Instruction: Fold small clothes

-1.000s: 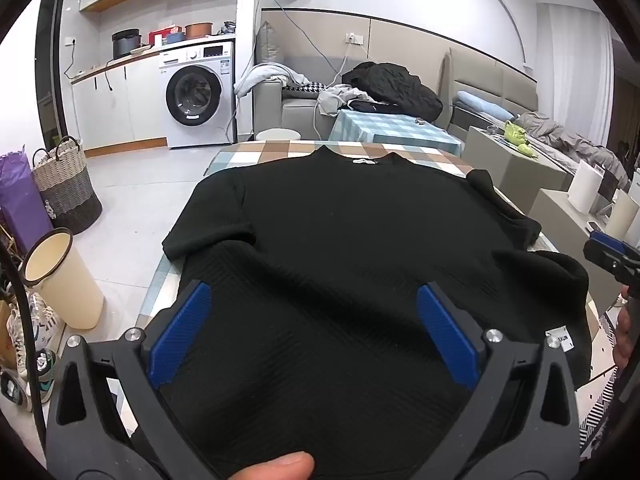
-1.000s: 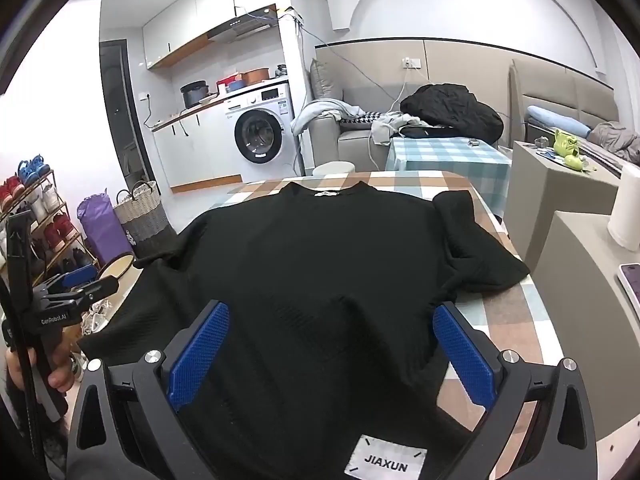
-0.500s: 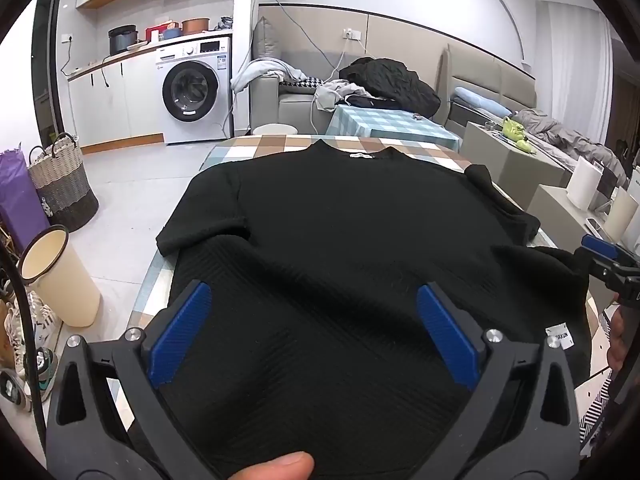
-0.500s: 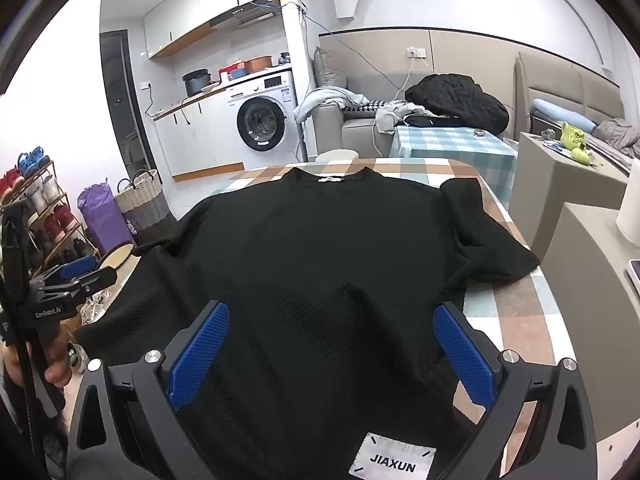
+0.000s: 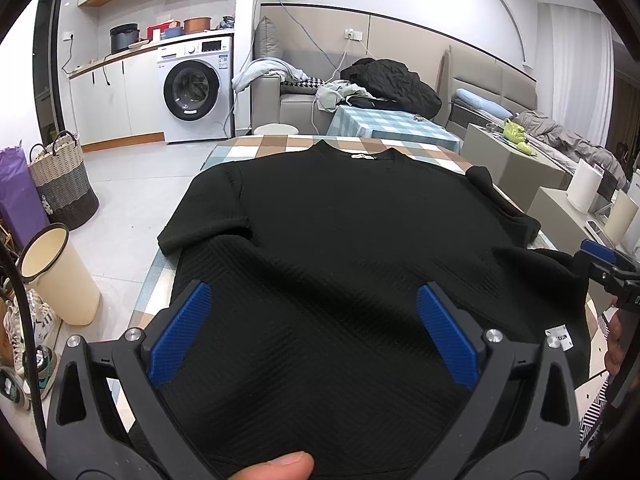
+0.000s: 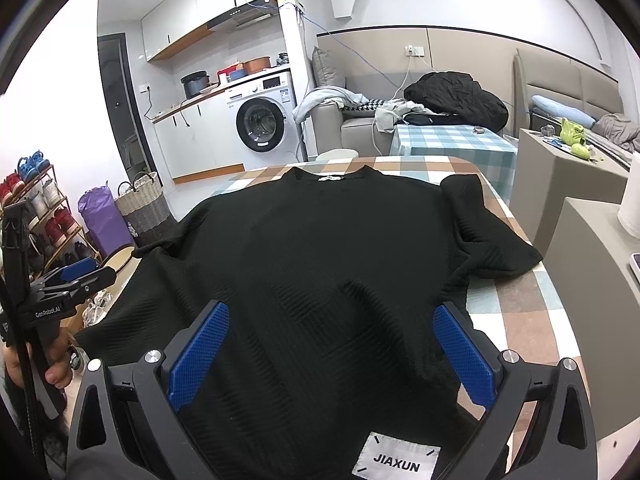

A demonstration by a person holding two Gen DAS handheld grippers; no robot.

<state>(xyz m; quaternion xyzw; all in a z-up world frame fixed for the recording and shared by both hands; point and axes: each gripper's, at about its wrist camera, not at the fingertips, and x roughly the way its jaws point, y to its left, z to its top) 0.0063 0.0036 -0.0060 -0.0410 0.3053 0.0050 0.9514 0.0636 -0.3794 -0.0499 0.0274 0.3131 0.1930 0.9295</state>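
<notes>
A black textured short-sleeved top lies spread face down on a checked table, neck at the far end; it also shows in the right wrist view. A white JIAXUN label sits at its near hem. My left gripper is open, its blue pads wide apart over the near left hem. My right gripper is open over the near right hem, pads wide apart. The hem under each gripper is partly hidden. A thumb shows at the bottom of the left wrist view.
A cream bin, a woven basket and a purple bag stand on the floor left of the table. Grey cabinets with paper rolls stand right. A washing machine, a sofa and a second checked table are beyond.
Both grippers stay open over the hem. The views have shifted slightly, and the top appears a little lower and flatter on the table.
</notes>
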